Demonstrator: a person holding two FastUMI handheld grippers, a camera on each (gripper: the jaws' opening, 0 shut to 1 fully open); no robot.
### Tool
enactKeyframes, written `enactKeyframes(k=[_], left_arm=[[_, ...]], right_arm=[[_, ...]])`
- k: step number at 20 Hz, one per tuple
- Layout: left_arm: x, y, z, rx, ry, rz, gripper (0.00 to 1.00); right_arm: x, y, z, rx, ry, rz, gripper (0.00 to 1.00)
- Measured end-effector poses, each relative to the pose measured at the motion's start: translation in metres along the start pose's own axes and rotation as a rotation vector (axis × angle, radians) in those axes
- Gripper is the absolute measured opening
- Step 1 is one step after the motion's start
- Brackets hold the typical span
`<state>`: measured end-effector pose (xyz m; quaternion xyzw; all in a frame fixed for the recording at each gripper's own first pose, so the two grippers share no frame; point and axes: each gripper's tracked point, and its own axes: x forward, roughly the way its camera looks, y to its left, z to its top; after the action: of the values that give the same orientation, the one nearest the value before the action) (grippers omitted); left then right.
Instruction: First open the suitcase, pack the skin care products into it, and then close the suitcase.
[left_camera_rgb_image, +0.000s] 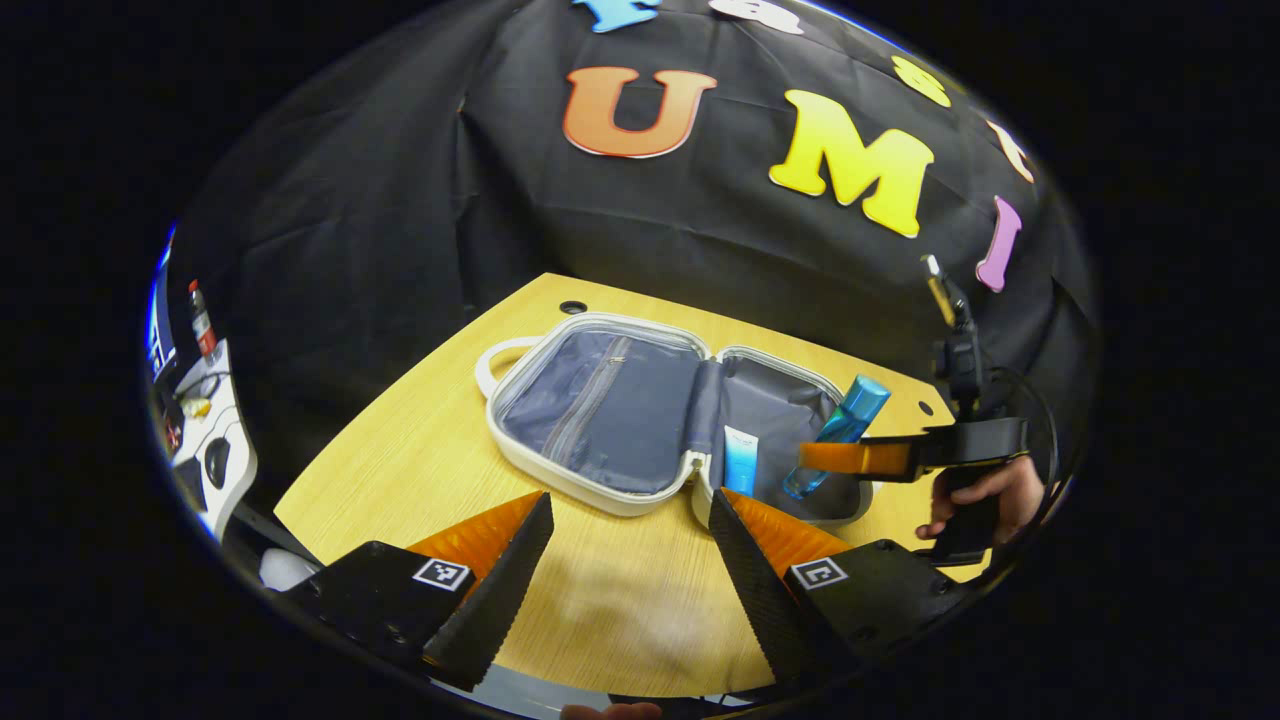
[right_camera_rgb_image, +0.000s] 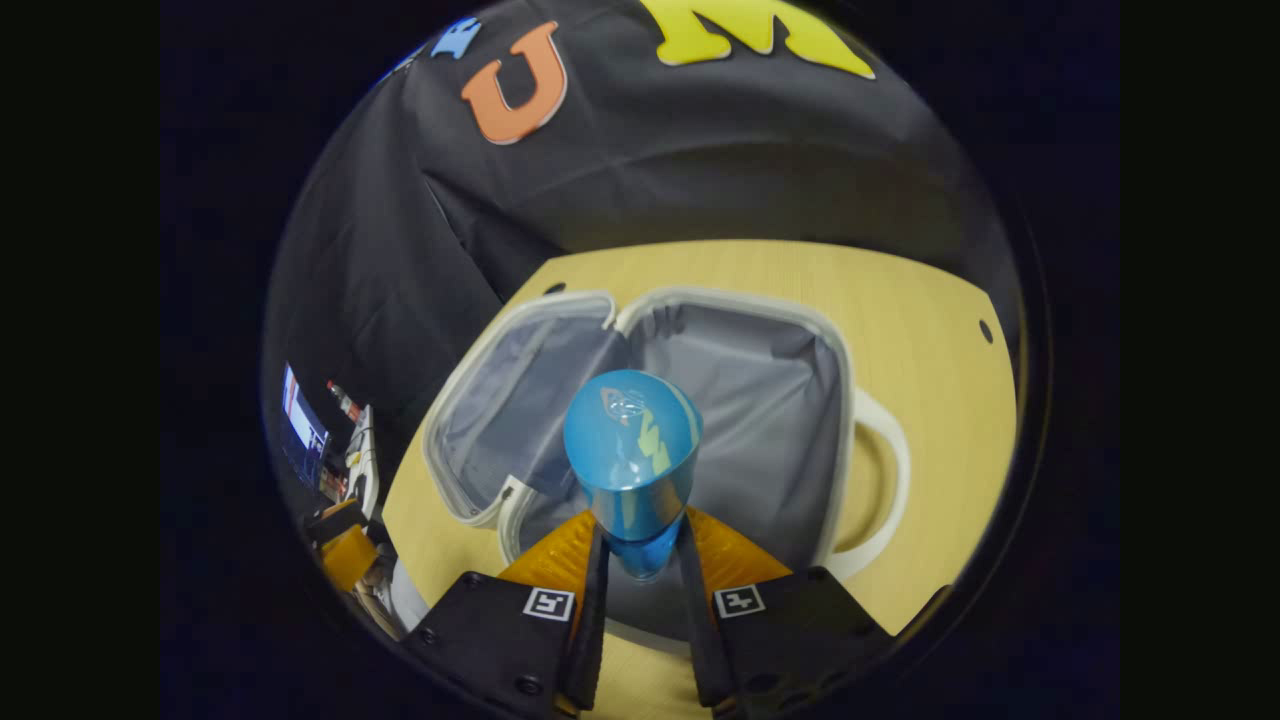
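my left gripper (left_camera_rgb_image: 630, 545) hangs low over the near edge of the light wooden table (left_camera_rgb_image: 420, 450), its two fingers spread wide apart with nothing between them, pointing toward the small white hard-shell suitcase with grey fabric lining (left_camera_rgb_image: 600, 410). the case lies fully opened flat on the table, both halves facing up, its looped white handle on the far left side in the left gripper view. my right gripper (right_camera_rgb_image: 640, 560) is clamped on the translucent blue plastic bottle with a blue cap (right_camera_rgb_image: 632, 450); both fingers press its sides and it stands up between them, directly above the open case's right-hand half. from the left gripper view i see that right gripper (left_camera_rgb_image: 830, 457) reaching in from the right, held level, with a person's hand (left_camera_rgb_image: 985, 492) wrapped around its grip, and the bottle tilted over the suitcase's right half. a small white and light-blue tube (left_camera_rgb_image: 741, 460) already lies inside that half, near the hinge. the table has small dark holes near its far edge and a black cloth wall behind it. at the far left stands a white desk (left_camera_rgb_image: 215, 450) with clutter i cannot make out. the square black-and-white markers on the grippers carry no writing i can read, and the tube's label is too small to tell.
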<state>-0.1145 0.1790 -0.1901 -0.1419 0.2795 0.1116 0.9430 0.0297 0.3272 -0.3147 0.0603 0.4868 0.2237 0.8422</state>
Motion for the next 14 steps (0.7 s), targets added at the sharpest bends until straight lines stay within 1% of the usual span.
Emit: enactKeyframes(k=[2,3,6,8,10,12,14], left_arm=[[-0.006,0.016,0.002,-0.034,-0.011,0.012,1.00],[-0.007,0.024,0.002,-0.039,-0.015,0.019,1.00],[-0.006,0.035,0.006,-0.054,-0.022,0.014,0.99],[-0.004,0.037,0.010,-0.064,-0.028,0.008,0.99],[-0.004,0.037,0.013,-0.062,-0.037,0.007,0.99],[-0.005,0.035,0.019,-0.057,-0.047,-0.002,0.99],[-0.005,0.034,0.022,-0.050,-0.059,-0.010,0.99]], right_arm=[[0.012,-0.005,-0.011,0.043,0.047,-0.027,0.34],[0.014,-0.005,-0.012,0.070,0.059,-0.028,0.34],[0.026,-0.013,-0.006,0.065,0.049,-0.061,0.34],[0.028,-0.014,0.001,0.096,0.047,-0.073,0.34],[0.037,-0.017,0.003,0.121,0.056,-0.098,0.31],[0.046,-0.020,0.002,0.144,0.072,-0.127,0.34],[0.053,-0.024,0.002,0.176,0.085,-0.150,0.34]])
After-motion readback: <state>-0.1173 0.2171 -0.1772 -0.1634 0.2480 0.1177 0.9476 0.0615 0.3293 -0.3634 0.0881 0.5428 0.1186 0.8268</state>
